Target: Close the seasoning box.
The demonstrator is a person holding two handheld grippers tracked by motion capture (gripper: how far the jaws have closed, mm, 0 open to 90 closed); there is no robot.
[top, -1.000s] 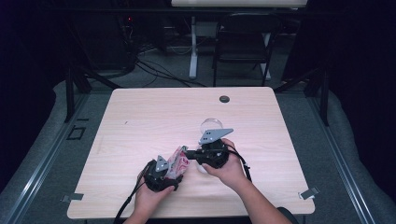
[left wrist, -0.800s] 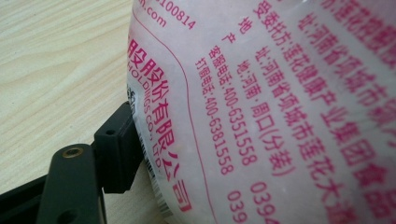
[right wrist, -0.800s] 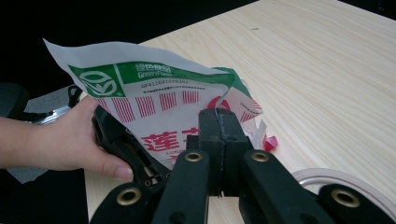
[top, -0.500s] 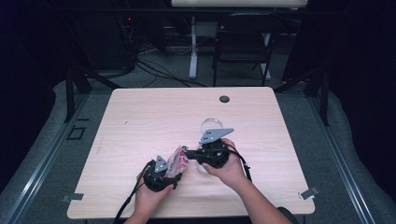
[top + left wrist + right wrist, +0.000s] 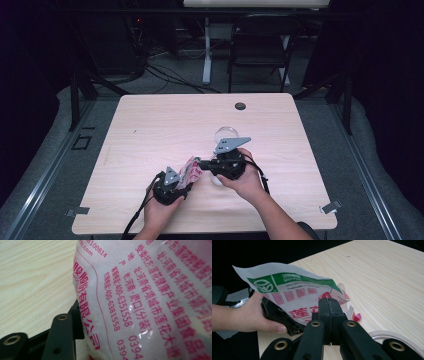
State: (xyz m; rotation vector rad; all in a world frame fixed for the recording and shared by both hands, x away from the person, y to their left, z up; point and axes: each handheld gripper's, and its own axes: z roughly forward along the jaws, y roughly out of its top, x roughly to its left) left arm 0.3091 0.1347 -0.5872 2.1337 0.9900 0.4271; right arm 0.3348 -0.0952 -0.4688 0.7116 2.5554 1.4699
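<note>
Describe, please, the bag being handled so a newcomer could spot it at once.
On the wooden table, look near its front edge, between the left gripper and the right gripper. There sits a white plastic bag, set apart by its pink print and green logo band.

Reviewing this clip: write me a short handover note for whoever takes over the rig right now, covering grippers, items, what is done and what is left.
Right gripper: shut on the torn top edge of the packet.
Left gripper: jaws have just been closing around the packet's body; a firm grip cannot be confirmed.
Packet: held between both grippers, above the table near its front edge. Clear bowl stands just behind the right gripper.
Done: the packet's top looks torn, a scrap lies on the table.
Left: probably emptying the packet into the bowl.
</note>
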